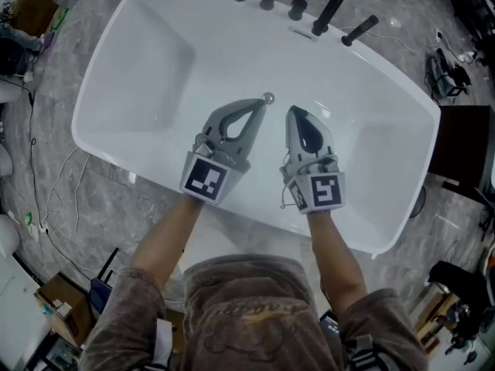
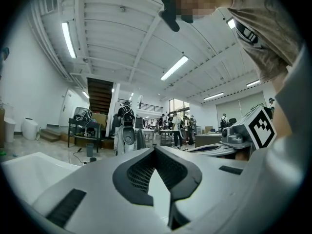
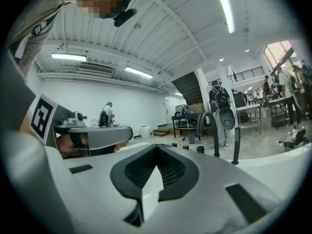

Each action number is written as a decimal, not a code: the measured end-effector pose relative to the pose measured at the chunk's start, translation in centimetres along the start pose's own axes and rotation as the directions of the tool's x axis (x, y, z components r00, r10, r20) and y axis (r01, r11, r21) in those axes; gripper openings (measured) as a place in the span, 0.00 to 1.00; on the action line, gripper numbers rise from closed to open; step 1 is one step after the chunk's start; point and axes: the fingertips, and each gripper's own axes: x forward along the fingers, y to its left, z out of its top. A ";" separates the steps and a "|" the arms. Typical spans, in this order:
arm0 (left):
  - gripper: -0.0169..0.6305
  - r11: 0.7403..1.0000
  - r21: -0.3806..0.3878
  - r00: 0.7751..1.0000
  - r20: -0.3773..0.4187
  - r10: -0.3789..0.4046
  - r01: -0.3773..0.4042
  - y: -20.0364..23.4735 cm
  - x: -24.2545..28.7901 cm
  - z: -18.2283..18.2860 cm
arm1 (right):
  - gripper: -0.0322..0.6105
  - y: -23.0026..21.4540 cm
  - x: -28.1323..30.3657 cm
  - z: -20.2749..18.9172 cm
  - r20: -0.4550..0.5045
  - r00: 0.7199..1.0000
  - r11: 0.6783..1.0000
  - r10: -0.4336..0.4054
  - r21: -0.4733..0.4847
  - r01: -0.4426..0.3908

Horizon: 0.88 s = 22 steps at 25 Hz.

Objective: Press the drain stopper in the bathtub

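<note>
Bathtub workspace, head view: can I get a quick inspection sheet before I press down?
Surface: white bathtub, basin bare.
Job's things: drain stopper, a small chrome knob on the tub floor at the left claw's tip; contact cannot be told.
Clutter: nothing seen in the tub.
Grippers: left claw and right claw both shut, empty, over the basin.
Cables: loose cables on the floor left of the tub.
Surroundings: black tap fittings on the far rim; cardboard box; grey marbled floor.

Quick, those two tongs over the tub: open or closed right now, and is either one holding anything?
Left tongs: closed, tips together, holding nothing.
Right tongs: closed, tips together, holding nothing.
</note>
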 end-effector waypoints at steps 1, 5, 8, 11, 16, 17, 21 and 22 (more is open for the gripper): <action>0.03 1.000 0.001 1.000 0.001 -0.005 0.005 0.2 0.3 -0.5 | 0.05 0.0 0.3 -0.5 0.000 1.000 1.000 0.003 -0.003 -0.003; 0.03 0.999 0.007 0.999 -0.010 -0.034 0.034 0.4 1.1 -3.1 | 0.05 -0.3 1.4 -2.7 0.004 1.000 1.000 0.002 0.006 -0.002; 0.03 0.999 0.009 0.999 -0.007 -0.051 0.051 0.6 1.6 -4.8 | 0.05 -0.7 2.1 -4.1 0.013 1.000 1.000 -0.007 0.007 0.007; 0.03 0.998 0.004 0.998 -0.006 -0.065 0.065 0.9 2.2 -6.7 | 0.05 -1.3 2.8 -5.5 0.035 0.999 1.000 -0.018 -0.004 0.018; 0.03 0.996 0.009 0.996 -0.005 -0.084 0.084 1.8 3.3 -9.7 | 0.05 -2.2 3.9 -8.4 0.043 0.999 1.000 -0.026 -0.003 0.027; 0.03 0.996 0.009 0.996 -0.004 -0.088 0.088 1.9 3.5 -10.2 | 0.05 -2.4 4.2 -9.0 0.043 0.999 1.000 -0.030 -0.003 0.031; 0.03 0.995 0.001 0.994 0.010 -0.105 0.105 2.5 4.5 -12.4 | 0.05 -3.4 5.2 -11.2 0.035 0.998 0.999 -0.048 0.004 0.048; 0.03 0.994 -0.005 0.994 0.013 -0.110 0.110 2.6 4.8 -12.9 | 0.05 -3.5 5.4 -11.8 0.032 0.998 0.999 -0.050 0.003 0.050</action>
